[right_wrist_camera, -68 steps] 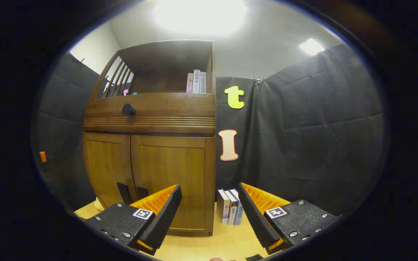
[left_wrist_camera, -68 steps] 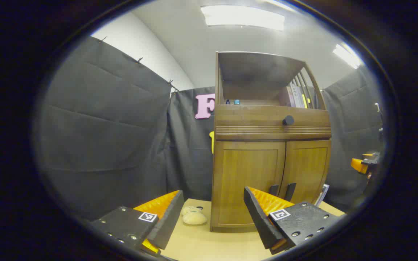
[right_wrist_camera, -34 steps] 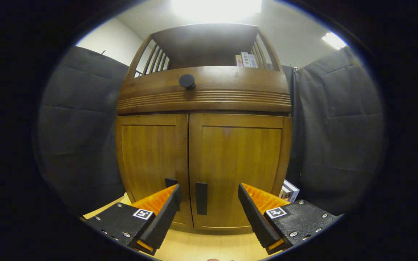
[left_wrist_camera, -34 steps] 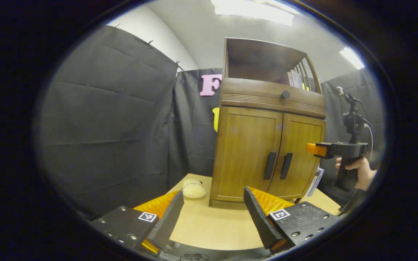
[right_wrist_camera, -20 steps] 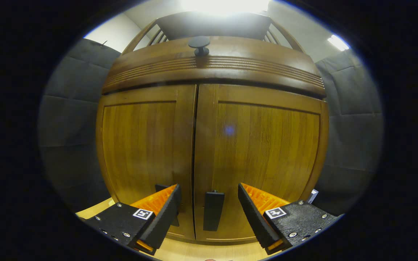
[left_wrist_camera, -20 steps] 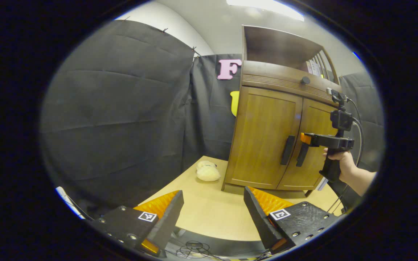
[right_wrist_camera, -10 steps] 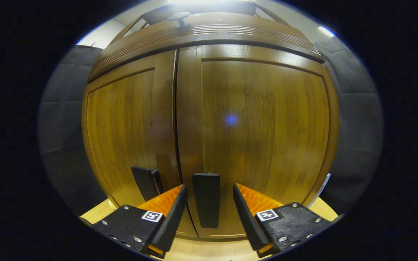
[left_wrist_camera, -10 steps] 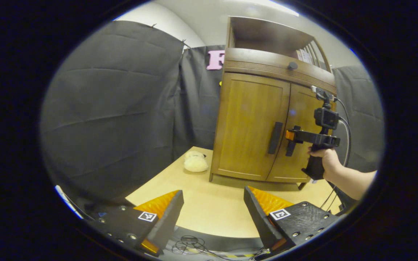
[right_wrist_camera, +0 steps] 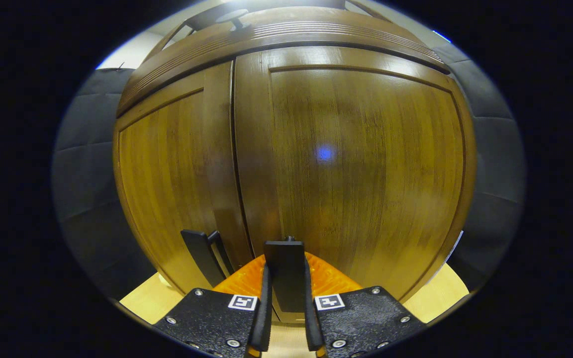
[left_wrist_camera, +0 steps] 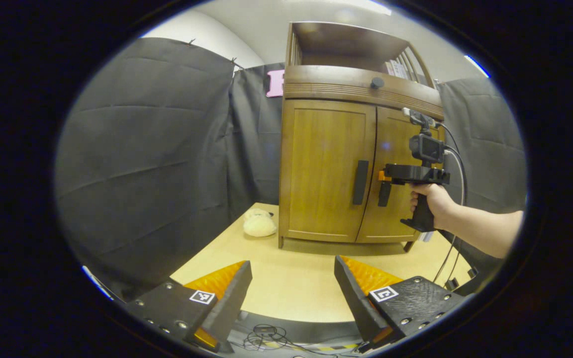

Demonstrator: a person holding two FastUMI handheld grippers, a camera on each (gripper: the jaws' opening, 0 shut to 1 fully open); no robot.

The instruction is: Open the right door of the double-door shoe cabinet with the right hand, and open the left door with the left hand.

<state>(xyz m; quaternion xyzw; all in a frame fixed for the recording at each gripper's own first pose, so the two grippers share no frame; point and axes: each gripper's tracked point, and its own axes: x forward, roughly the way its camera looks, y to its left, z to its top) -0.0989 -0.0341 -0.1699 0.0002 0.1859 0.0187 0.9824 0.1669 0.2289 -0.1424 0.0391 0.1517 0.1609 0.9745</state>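
Your right claw (right_wrist_camera: 286,318) is pinched on the right handle (right_wrist_camera: 285,276), both fingers pressed against its sides at 6 o'clock in the right gripper view. The right door (right_wrist_camera: 361,169) sits flush with the frame, so I judge the grip made but the pull not yet begun. Your left claw (left_wrist_camera: 290,293) is spread wide and holds nothing, well back from the cabinet (left_wrist_camera: 356,149) over the near edge of the worktop (left_wrist_camera: 291,278). The left door (left_wrist_camera: 326,169) is shut, its handle (left_wrist_camera: 360,175) untouched at 1 o'clock in the left gripper view, just beside your right hand (left_wrist_camera: 430,199). Both doors are left to open.

The pale wood worktop carries a fluffy toy (left_wrist_camera: 259,224) beside the cabinet's left foot. Cables (left_wrist_camera: 261,338) lie below the front edge. Black cloth walls close the booth; books (left_wrist_camera: 396,68) stand on the top shelf.
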